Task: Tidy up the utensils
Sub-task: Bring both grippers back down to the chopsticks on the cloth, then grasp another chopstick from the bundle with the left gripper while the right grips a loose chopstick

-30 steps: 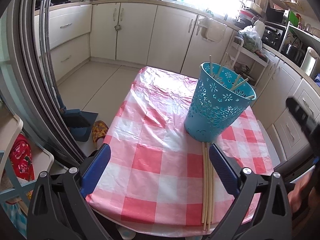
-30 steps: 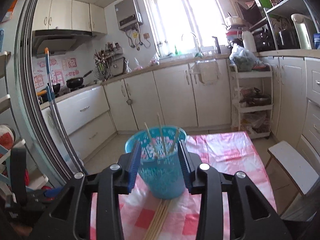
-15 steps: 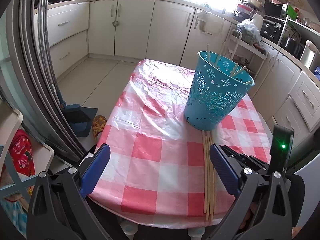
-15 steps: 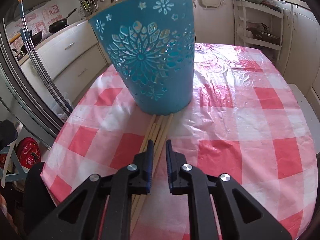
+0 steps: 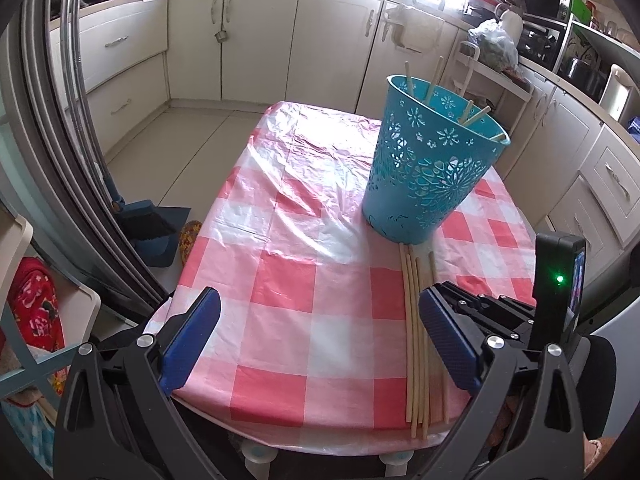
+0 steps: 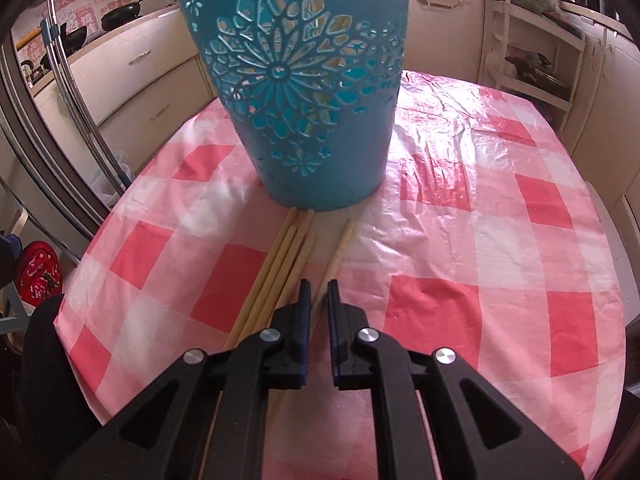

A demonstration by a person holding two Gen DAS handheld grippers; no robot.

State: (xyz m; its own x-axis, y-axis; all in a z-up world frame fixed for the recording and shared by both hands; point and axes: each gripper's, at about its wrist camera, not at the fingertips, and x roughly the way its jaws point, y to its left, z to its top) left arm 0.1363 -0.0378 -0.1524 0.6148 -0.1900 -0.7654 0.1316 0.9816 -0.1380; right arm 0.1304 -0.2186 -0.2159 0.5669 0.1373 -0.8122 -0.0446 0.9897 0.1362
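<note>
Lying in a tight bundle on the checked cloth of the worktop (image 5: pixel 280 280), the loose chopsticks (image 5: pixel 416 344) run from the foot of the blue basket (image 5: pixel 428 168) back to the near edge, where their ends overhang slightly. One stick (image 6: pixel 340 252) lies a little apart on the right of the bundle (image 6: pixel 280 264), angled the same way. The basket stands upright with its base almost touching the sticks' far tips, and several more chopsticks (image 5: pixel 432 76) poke up out of its rim. The right tongs (image 6: pixel 316 292) come in low from the near side, tilted steeply down at the cloth, and their jaws have just been closing; the blue pads now stand almost together with only a narrow slit left, and the separate stick runs into that slit, so they appear to pinch it, though the exact contact is hidden beneath the tips. In the left wrist view the right tool's black body sits just right of the bundle, a green light glowing on it. The left tongs (image 5: pixel 320 336) hover above the near part of the worktop, angled downward, spread wide with nothing between the pads. Beyond the table are cream kitchen cabinets (image 5: pixel 256 36) and a dustpan (image 5: pixel 156 228) on the floor.
</note>
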